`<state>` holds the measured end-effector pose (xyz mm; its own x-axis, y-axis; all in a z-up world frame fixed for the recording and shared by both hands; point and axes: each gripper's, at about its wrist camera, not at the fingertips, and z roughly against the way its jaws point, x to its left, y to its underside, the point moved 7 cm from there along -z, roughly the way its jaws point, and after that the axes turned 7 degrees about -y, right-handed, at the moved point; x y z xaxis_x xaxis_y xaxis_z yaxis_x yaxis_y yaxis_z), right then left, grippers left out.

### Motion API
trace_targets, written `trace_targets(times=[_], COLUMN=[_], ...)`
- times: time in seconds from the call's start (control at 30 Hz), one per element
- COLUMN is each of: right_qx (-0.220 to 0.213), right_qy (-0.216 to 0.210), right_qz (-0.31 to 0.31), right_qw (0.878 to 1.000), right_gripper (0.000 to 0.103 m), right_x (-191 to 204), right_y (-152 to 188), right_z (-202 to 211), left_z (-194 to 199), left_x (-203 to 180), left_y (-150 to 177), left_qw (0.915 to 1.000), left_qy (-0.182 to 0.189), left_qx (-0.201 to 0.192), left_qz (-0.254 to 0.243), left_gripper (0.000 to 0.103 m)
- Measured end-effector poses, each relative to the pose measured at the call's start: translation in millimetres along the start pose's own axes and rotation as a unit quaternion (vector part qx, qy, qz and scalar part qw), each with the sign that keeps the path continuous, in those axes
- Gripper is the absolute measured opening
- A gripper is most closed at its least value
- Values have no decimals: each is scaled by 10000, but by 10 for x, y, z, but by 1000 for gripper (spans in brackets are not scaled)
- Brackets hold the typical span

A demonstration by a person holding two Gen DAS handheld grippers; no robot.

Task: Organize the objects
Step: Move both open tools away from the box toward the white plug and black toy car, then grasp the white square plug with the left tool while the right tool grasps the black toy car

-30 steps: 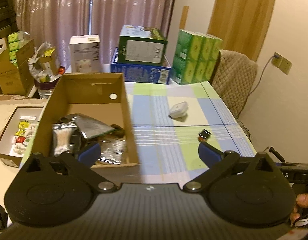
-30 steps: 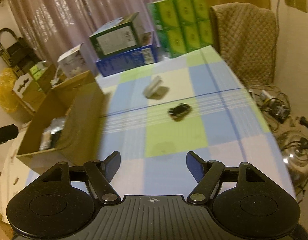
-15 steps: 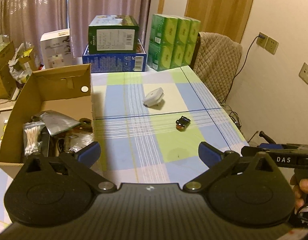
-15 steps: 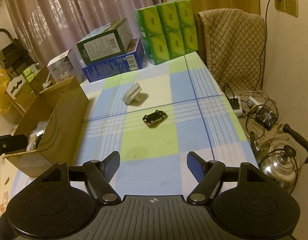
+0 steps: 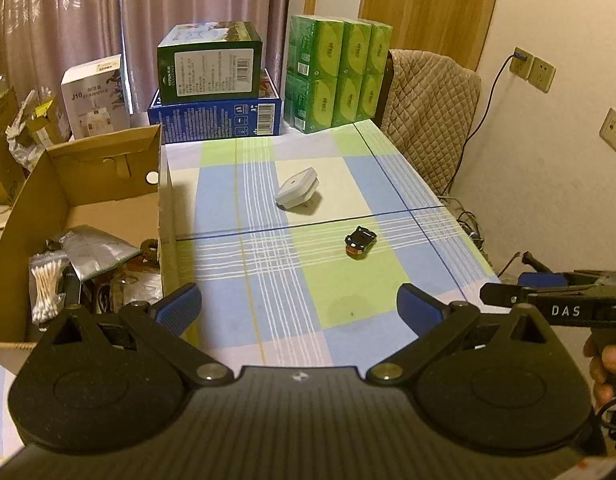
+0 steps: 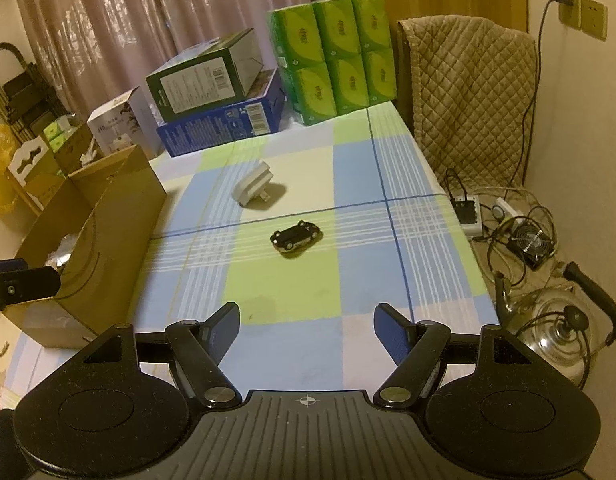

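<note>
Dim, warm yellowish indoor light, soft shadows, sharp centre, strong fisheye bending and dark corners at the edges

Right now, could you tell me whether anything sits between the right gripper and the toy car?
Nothing visible does: only bare tablecloth lies between the open right gripper and the toy car.

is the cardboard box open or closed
Open: the cardboard box has its flap up, and cotton swabs and a silver pouch show inside.
</note>
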<state>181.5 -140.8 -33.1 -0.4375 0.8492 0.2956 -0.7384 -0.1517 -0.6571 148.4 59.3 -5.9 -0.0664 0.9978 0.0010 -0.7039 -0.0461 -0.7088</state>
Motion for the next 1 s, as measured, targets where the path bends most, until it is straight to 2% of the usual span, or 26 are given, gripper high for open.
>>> trace_targets(times=[0.37,0.67,1.0], right_qx=[106,300,370], right_qy=[15,-36,-452], right_qz=[312,600,1143], right_qw=[9995,9977,9917], right_gripper=[71,71,72], right_x=[-98,-240,-275], right_y=[-176,-305,-399], right_z=[-234,-598,-1084], left_z=[-241,-579,-1039], left_x=[-16,-73,44], left_y=[-158,-313,-393], left_qw=[9999,9992,9991], left_qy=[-17,-32,-131], left_qx=[-53,-41,139], left_qz=[-131,-397,-376], left_gripper=[102,102,102])
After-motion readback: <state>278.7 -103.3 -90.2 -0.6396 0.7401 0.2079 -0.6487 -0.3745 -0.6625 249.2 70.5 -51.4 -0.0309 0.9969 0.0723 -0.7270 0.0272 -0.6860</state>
